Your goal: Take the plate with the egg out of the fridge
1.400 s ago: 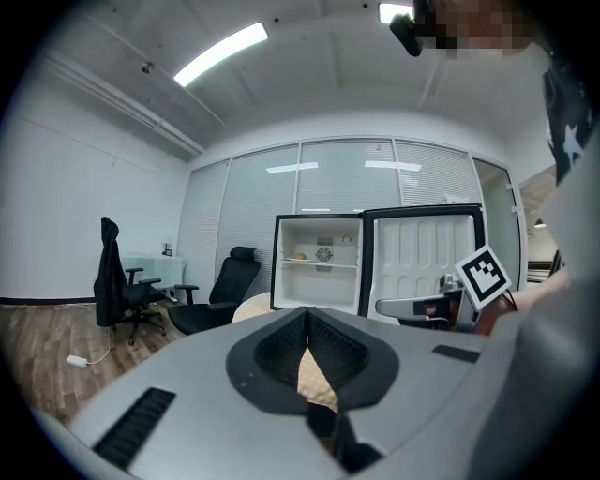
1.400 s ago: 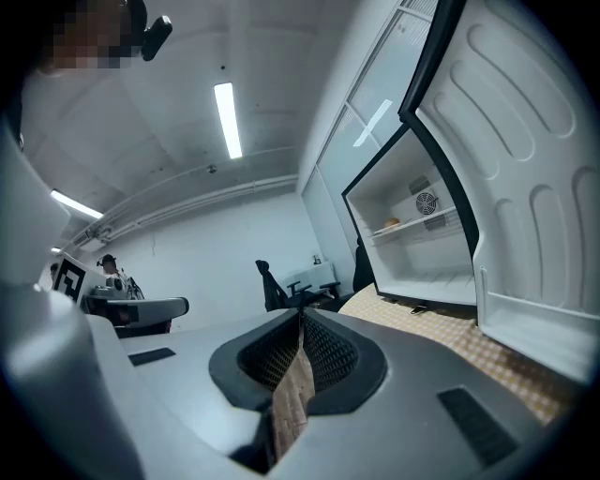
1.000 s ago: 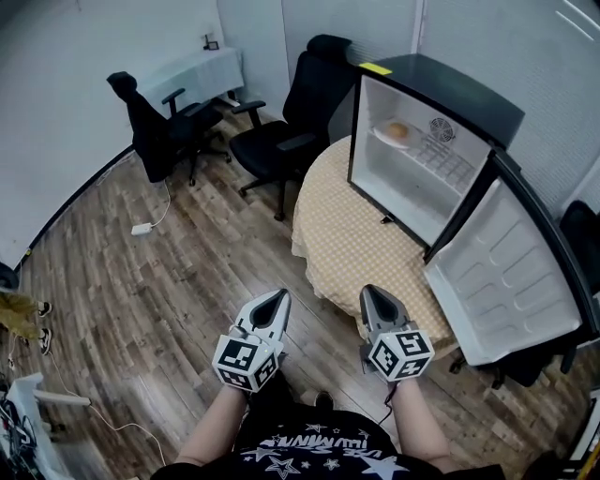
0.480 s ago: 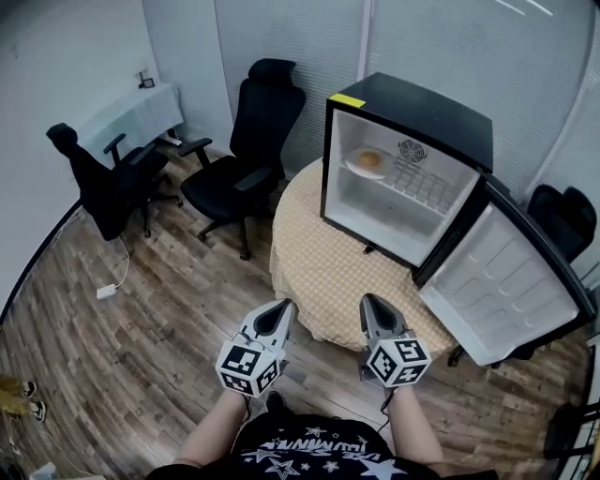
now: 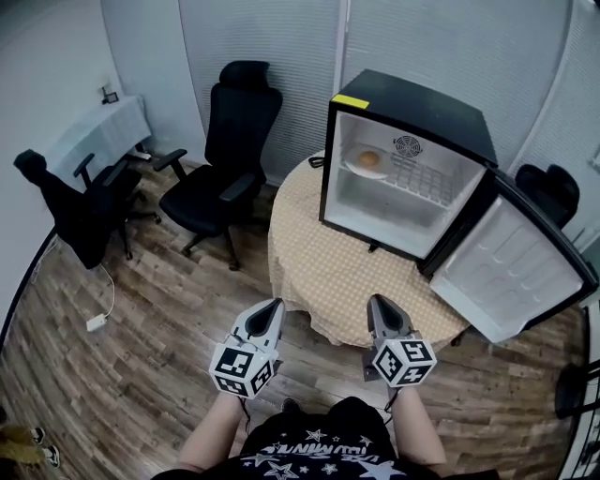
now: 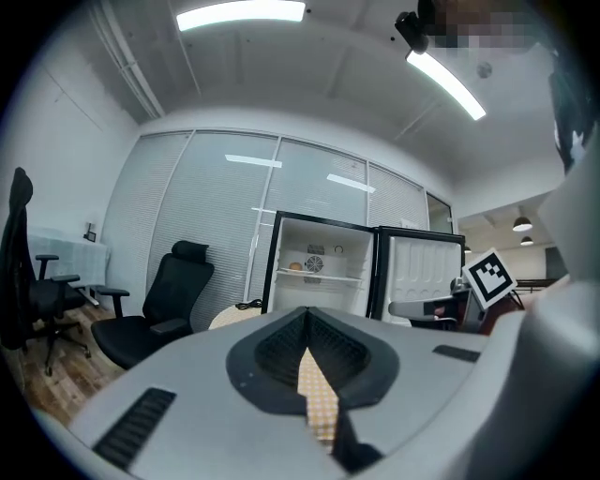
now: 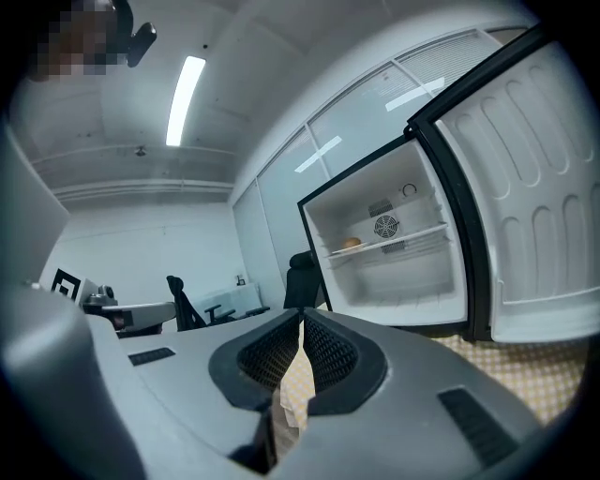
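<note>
White plate [image 5: 352, 170] w/ brown egg [image 5: 368, 158] is seen on upper shelf of open black mini fridge [image 5: 417, 98] on round yellow-checked tabletop [image 5: 323, 267], well ahead of left hand-held gripper [image 5: 273, 306] & right hand-held gripper [image 5: 378, 302], both shut on nothing; right is judged nearer.

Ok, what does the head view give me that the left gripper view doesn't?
Only the head view: the yellow sticker on the fridge top, and the left gripper and right gripper seen from above. Only the left gripper view: the ceiling lights and its own jaws close up, together with nothing between them. Both: the open fridge, the plate with the egg on its upper shelf, the checked table and a black chair.
</note>
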Available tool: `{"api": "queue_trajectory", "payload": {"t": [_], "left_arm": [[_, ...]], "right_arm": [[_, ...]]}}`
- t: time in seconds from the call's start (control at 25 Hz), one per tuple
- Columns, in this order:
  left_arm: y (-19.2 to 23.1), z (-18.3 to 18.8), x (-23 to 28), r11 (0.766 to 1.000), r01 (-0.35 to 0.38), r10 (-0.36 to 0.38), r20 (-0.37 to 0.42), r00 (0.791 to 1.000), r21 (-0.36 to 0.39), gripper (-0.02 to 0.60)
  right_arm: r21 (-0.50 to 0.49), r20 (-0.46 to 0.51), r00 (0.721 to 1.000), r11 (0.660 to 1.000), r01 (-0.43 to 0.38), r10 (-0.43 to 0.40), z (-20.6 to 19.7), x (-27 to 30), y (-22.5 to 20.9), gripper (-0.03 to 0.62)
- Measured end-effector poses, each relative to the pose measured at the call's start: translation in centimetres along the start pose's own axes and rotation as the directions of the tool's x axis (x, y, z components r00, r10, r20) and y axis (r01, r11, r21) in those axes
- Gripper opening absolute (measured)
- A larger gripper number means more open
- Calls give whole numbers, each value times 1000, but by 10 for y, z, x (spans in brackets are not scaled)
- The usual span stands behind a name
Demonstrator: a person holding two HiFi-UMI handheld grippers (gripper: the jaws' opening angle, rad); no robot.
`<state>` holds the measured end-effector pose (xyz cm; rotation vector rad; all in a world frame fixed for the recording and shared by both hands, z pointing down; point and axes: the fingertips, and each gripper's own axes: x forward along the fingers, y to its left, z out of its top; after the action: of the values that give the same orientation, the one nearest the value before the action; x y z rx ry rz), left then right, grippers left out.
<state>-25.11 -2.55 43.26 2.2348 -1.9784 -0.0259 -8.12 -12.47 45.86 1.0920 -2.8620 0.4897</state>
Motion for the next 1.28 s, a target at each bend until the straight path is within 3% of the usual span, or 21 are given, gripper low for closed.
{"api": "queue_trajectory", "payload": {"t": [0.36,0.56,0.8,1.28], "left_arm": [[22,-12,17,999,43,-44,-32,999,-28,8],[35,-14,34,999,37,-38,-44,998,-28,8],[59,-3,58,1000,17,-17,-46,999,-8,8],[71,10,160,998,60,-60,-50,997,3,8]], "right_arm": [[10,-33,998,998,54,-54,-13,11,5,31],[-41,-60,997,998,40,-42,-20,42,5,31],[19,-66,998,1000,12,-11,-17,92,5,31],[73,-36,998,996,45,-43,11,157,-57,31]]}}
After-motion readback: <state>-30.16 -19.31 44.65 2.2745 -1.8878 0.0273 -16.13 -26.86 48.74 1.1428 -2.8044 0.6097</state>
